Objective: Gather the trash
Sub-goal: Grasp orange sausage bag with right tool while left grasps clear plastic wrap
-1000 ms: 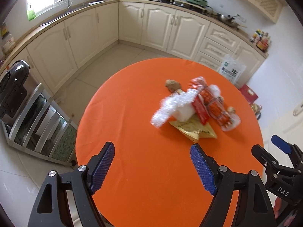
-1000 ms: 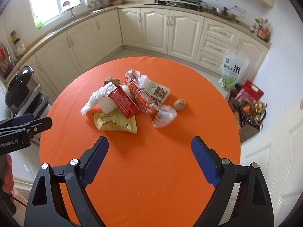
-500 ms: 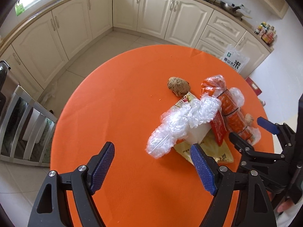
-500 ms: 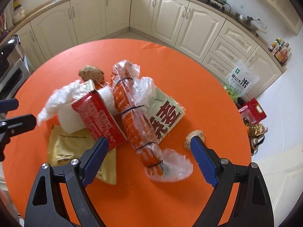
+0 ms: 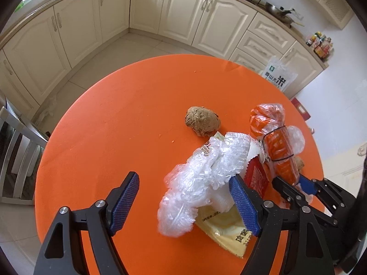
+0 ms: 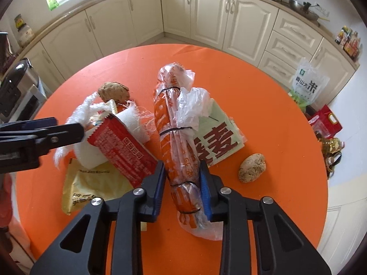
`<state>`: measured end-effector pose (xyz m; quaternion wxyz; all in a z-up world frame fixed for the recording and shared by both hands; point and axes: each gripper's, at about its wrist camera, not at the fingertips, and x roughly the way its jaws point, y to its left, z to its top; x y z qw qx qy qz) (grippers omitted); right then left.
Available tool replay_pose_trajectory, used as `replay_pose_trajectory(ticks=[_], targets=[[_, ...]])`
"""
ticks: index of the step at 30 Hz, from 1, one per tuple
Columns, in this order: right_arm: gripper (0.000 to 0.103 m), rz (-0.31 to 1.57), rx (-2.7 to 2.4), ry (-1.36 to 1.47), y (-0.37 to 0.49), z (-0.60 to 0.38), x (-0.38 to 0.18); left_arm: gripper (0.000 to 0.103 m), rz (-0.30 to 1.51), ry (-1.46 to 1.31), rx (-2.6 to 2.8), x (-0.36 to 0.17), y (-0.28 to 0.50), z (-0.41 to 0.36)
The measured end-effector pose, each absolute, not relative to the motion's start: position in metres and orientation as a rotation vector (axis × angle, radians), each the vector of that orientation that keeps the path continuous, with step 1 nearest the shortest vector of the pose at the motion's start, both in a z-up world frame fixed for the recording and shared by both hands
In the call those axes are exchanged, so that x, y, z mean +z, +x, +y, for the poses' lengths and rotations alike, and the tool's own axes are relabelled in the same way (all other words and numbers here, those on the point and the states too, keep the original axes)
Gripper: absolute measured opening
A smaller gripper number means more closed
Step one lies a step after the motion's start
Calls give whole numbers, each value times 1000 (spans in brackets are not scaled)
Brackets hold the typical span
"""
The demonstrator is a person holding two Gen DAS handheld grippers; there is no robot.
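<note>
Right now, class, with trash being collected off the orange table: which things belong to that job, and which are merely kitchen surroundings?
Part of the job:
orange wrapped roll, between the right gripper pads
red packet
yellow packet
crumpled clear plastic, ahead of the open left gripper
two brown lumps

Just surroundings:
rice bag
cabinets
red box
</note>
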<state>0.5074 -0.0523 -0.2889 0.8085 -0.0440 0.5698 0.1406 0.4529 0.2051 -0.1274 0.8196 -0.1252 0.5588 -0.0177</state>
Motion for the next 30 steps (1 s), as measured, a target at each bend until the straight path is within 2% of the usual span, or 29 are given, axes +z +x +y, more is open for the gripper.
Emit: replay_pose_trajectory(ticks=[1, 2, 3, 4, 5, 10, 21, 30], targets=[[28, 1219, 297, -96, 507, -49, -288, 68, 1189, -265, -40, -129, 455, 205], [28, 1217, 297, -101, 507, -49, -288, 58, 1171, -278, -47, -130, 456, 206], [28, 1216, 296, -101, 507, -49, -288, 43, 1164, -289, -61, -130, 455, 209], [28, 1215, 296, -101, 506, -48, -288, 34, 1158, -311, -83, -129, 454, 211], [28, 1215, 295, -99, 507, -48, -288, 20, 1169, -321, -81, -130, 456, 214], [26, 1212, 301, -90, 503, -47, -285, 16, 1136, -251, -51, -130, 447, 214], [25, 1193, 333, -11, 493, -54, -268, 16, 1118, -215, -39, -120, 431, 191], [25, 1158, 297, 31, 469, -78, -235, 16, 1083, -190, -58, -90, 401, 173]])
